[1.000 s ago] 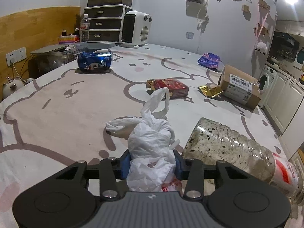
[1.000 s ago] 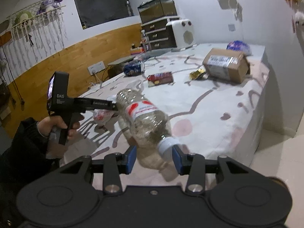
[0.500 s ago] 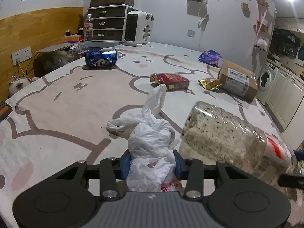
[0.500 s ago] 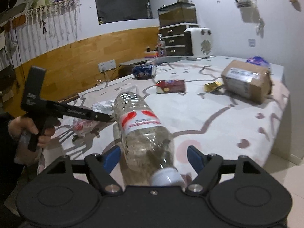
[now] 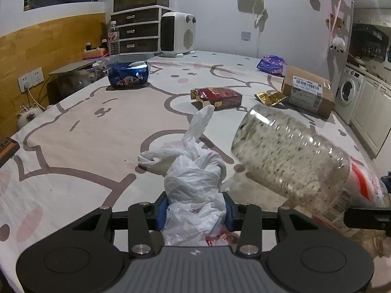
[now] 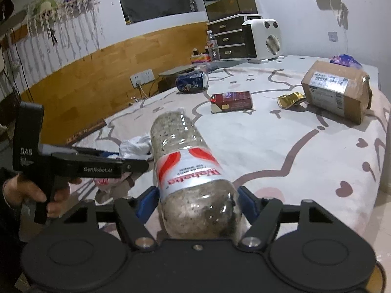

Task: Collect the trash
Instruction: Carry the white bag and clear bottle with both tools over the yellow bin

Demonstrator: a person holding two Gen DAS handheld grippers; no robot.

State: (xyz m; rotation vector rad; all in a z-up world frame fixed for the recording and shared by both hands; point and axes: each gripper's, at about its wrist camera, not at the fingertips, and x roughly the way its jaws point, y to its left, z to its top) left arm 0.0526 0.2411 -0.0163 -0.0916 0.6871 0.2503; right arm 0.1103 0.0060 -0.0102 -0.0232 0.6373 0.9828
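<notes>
Surface (image 6: pixel 281 146) with pink bear-print cover carries cardboard box (image 6: pixel 336 90), red packet (image 6: pixel 232 101), blue can (image 6: pixel 191 81) on its side; plastic bottle (image 6: pixel 185 168) raised above near edge, long axis along right gripper (image 6: pixel 198 205), base pointing away toward red packet, cap end hidden under gripper body; blue fingers just closing, pinching bottle's lower body; white plastic bag (image 5: pixel 195 185) bunched, pinched by left gripper (image 5: pixel 194 211) fingers, tail pointing up and away; person's hand (image 6: pixel 36 193) grips left handle, gripper held roughly level, aimed at bottle.
</notes>
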